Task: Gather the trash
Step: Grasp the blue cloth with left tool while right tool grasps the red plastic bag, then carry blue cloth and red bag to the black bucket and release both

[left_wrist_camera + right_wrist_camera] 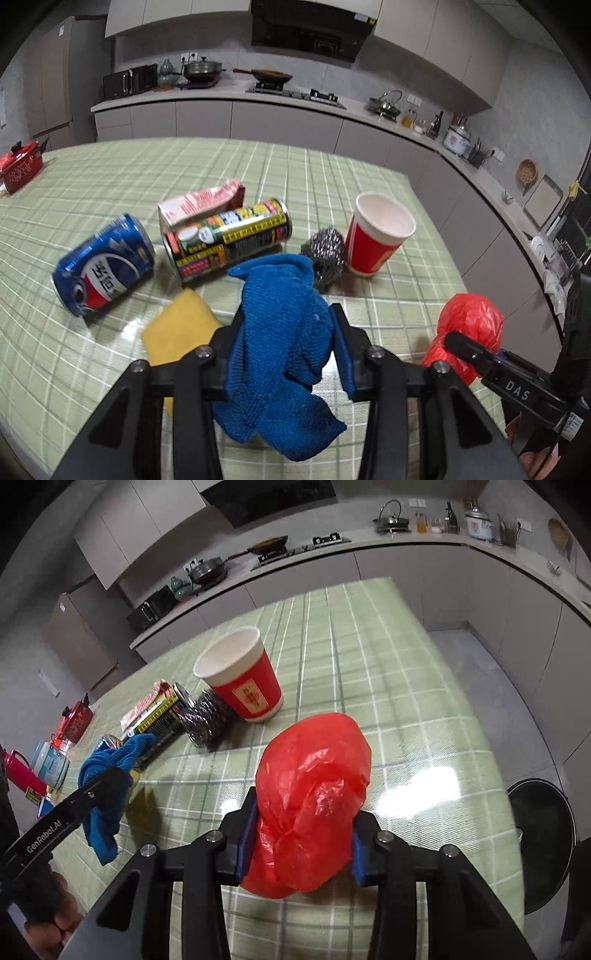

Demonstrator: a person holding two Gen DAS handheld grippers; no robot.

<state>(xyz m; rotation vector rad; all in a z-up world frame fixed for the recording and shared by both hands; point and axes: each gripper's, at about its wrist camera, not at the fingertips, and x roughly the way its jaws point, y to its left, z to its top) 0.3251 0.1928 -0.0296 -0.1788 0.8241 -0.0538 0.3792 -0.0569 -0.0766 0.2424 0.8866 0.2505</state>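
both grippers are loaded at this point. the left gripper (286,347) is clamped on a blue cloth (280,332), which hangs bunched between the pads above the green checked tablecloth (332,177). the right gripper (301,840) is clenched on a crumpled red plastic bag (314,786).

so the pick-up step looks done, and a carry to the dark bin (541,830) past the table's edge is probably called for next, then a release over its opening.

left on the table: a pepsi can (105,264), a printed can (229,236), a pink carton (201,201), a steel scourer (323,254), a red paper cup (378,232) and a yellow sponge (177,328).

the bin is cut off by the gripper body, so its contents can't be made out. the sponge is partly hidden too.
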